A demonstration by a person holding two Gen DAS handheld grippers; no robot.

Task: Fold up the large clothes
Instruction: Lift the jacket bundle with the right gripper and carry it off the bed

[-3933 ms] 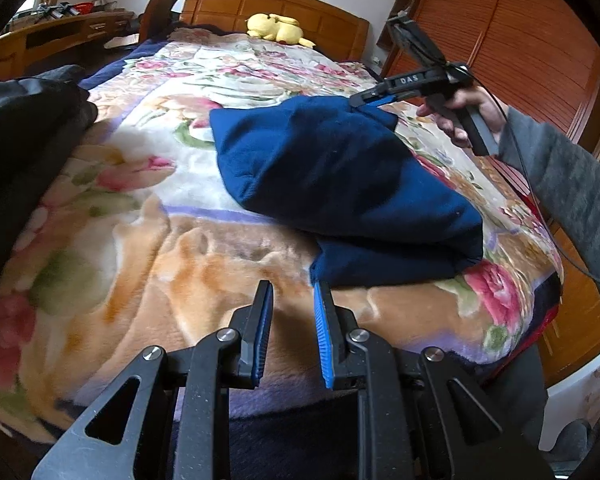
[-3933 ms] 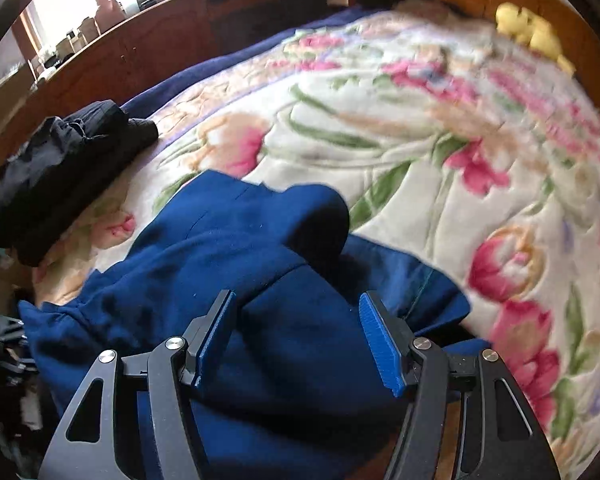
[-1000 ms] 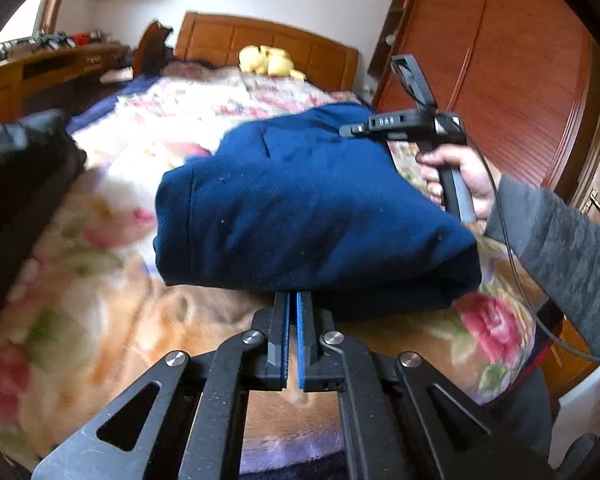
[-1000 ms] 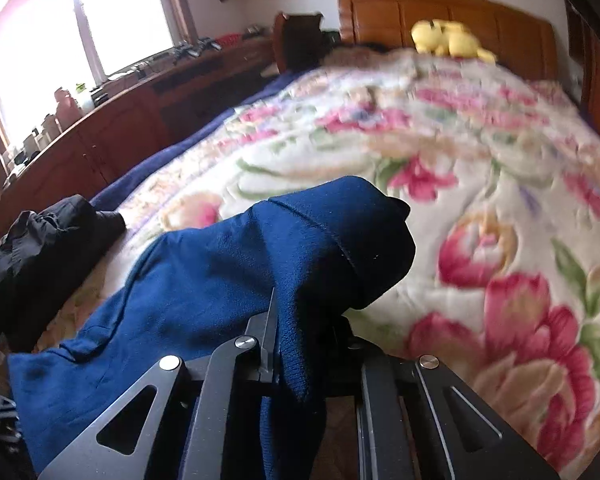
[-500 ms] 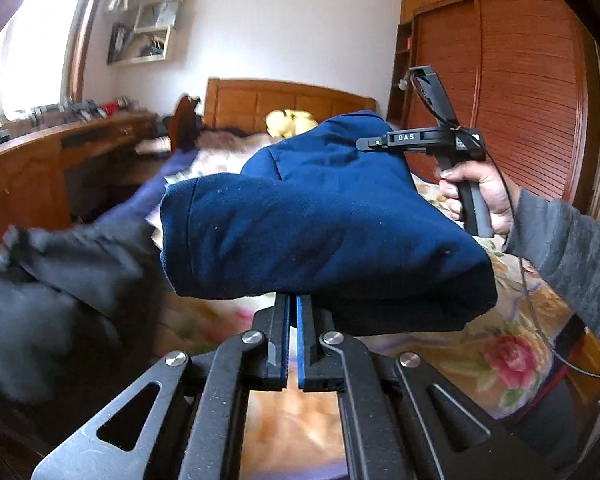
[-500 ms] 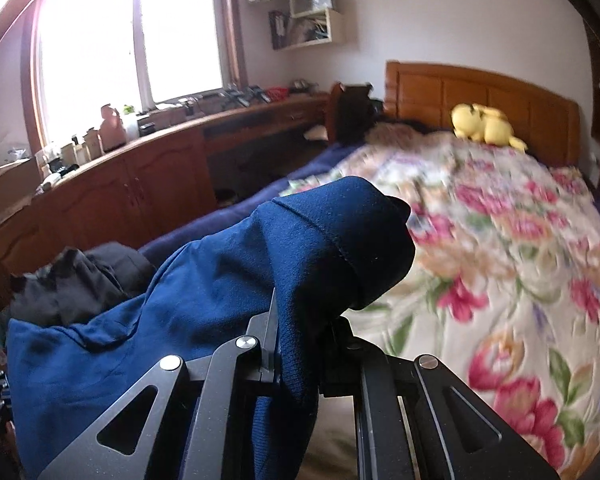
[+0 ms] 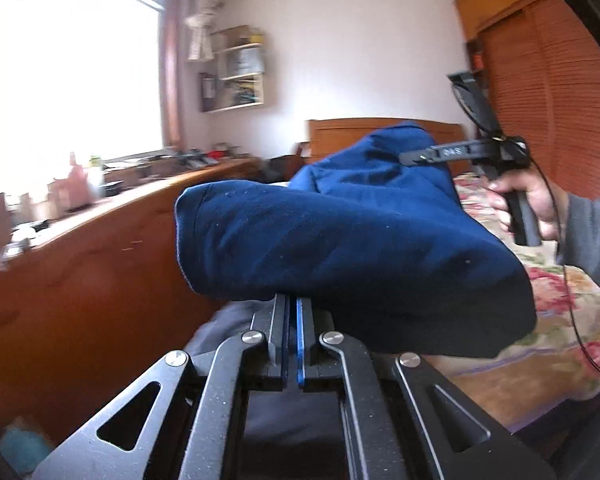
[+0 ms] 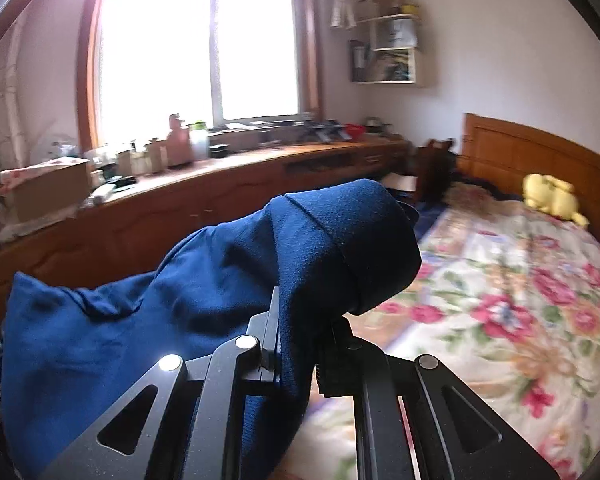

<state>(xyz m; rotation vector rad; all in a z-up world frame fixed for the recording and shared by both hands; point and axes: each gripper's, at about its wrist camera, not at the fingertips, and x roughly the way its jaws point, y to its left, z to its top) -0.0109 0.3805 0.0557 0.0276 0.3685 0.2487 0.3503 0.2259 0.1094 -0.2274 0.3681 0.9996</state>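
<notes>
Lifted clear off the floral bed (image 8: 500, 280) since a second ago, folded navy garment (image 7: 340, 232) hangs between clamped left gripper (image 7: 291, 312) and right gripper (image 8: 296, 332) — both pinching cloth — keep hands level, evenly spaced, so folds hold.

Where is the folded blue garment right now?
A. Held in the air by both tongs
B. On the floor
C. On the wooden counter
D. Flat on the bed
A: both the left tongs and the right tongs are clamped on the blue garment, which hangs clear of the bed.
</notes>
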